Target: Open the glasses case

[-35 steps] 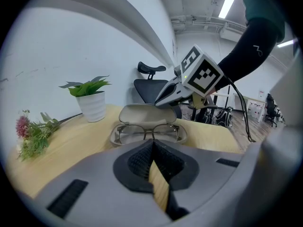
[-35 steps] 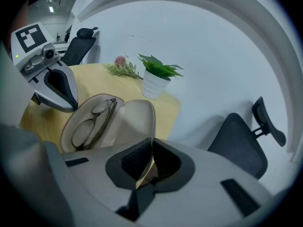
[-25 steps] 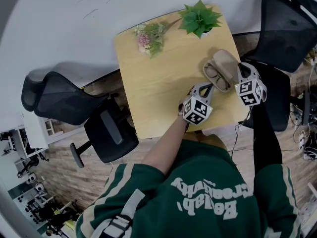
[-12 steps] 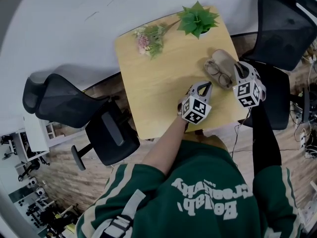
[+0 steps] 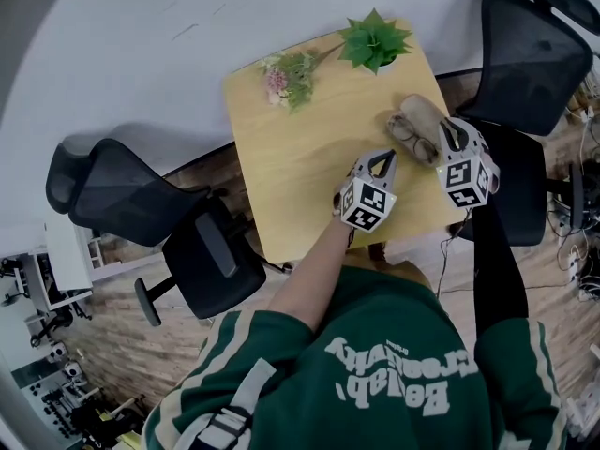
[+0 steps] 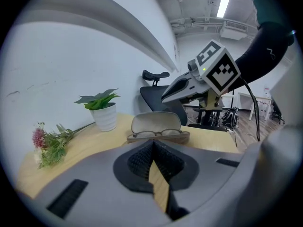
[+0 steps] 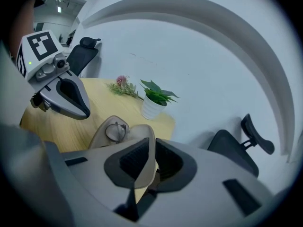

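Note:
The beige glasses case [image 5: 419,118] lies open near the right edge of the wooden table [image 5: 300,157], its lid [image 6: 156,122] standing up and a pair of glasses [image 6: 156,134] in the tray. My right gripper [image 5: 447,129] hovers just right of and above the lid. Its jaws stand a narrow gap apart, and the lid [image 7: 142,138] shows through that gap without being pinched. My left gripper [image 5: 387,156] hangs over the table short of the case, its tips together and empty. The left gripper view shows the right gripper [image 6: 165,98] clear above the lid.
A potted plant [image 5: 375,40] and a sprig of flowers [image 5: 289,75] sit along the table's far edge. Black office chairs stand at the right [image 5: 530,50] and left [image 5: 141,200] of the table. Bare wood lies between the flowers and my left gripper.
Both grippers have lifted and drawn back from the case. The right one has come off the lid, and the case stays open.

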{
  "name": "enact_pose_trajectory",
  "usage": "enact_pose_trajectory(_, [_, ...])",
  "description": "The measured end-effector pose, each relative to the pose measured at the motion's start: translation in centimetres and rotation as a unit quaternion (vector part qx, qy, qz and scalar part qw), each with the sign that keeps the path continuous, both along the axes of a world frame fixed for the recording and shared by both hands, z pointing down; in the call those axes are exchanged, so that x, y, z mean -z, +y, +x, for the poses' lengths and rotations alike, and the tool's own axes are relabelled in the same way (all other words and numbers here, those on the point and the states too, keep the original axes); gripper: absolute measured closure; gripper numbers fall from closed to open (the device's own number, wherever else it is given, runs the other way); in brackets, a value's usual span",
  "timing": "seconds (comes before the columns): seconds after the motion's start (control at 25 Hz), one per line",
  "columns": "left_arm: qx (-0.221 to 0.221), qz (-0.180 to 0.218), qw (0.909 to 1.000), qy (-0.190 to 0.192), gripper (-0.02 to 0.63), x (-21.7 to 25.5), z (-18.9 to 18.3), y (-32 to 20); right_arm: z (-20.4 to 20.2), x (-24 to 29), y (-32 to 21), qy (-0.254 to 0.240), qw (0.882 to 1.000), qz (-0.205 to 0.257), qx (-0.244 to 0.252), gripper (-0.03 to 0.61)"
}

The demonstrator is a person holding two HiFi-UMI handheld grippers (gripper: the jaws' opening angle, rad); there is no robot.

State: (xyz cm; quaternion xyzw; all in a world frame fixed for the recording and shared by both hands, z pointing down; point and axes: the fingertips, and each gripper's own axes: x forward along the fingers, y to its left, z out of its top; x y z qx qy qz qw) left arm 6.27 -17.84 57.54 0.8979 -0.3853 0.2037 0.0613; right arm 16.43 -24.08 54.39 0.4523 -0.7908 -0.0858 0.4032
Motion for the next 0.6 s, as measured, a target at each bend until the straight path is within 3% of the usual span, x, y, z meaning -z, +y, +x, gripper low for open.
enact_pose_trajectory(0.24, [0.032, 0.03, 0.9987, 0.027, 0.6, 3.6, -1.4, -0.6, -0.3, 2.7, 1.8, -0.025, 0.999, 0.027, -0.011, 0.526])
enact_pose_trajectory(0.6, [0.06, 0.098, 0.9929, 0.029, 0.6, 11.1, -2.9, -0.5, -1.5, 9.2, 3.9, -0.144, 0.986, 0.073, -0.047, 0.526])
